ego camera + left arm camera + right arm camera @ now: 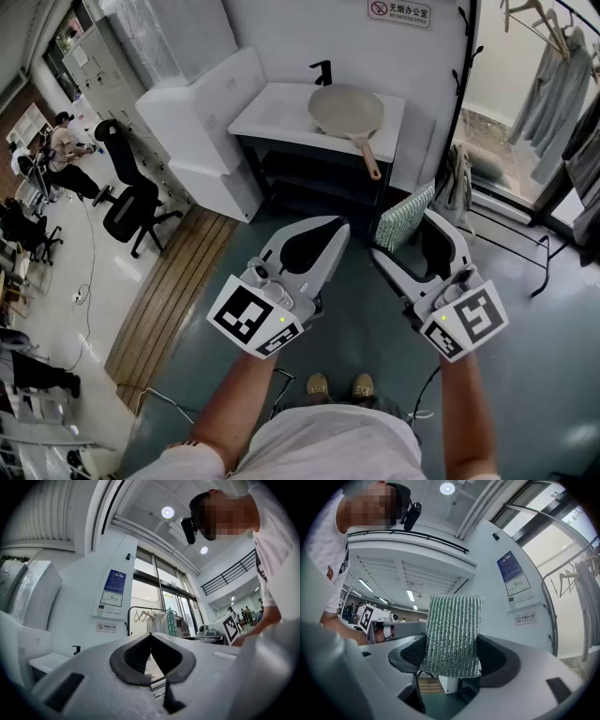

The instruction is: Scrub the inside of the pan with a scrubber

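Note:
A beige pan with a wooden handle lies on the white counter by the far wall, well ahead of both grippers. My right gripper is shut on a green striped scrubber, which stands upright between its jaws. My left gripper is held beside it at about the same height, shut and empty, its jaws meeting at the tips. Both are raised over the floor, short of the counter.
A black tap stands at the counter's back. White wrapped blocks sit left of the counter. A black rail and hanging clothes are to the right. Office chairs and seated people are far left. My shoes show below.

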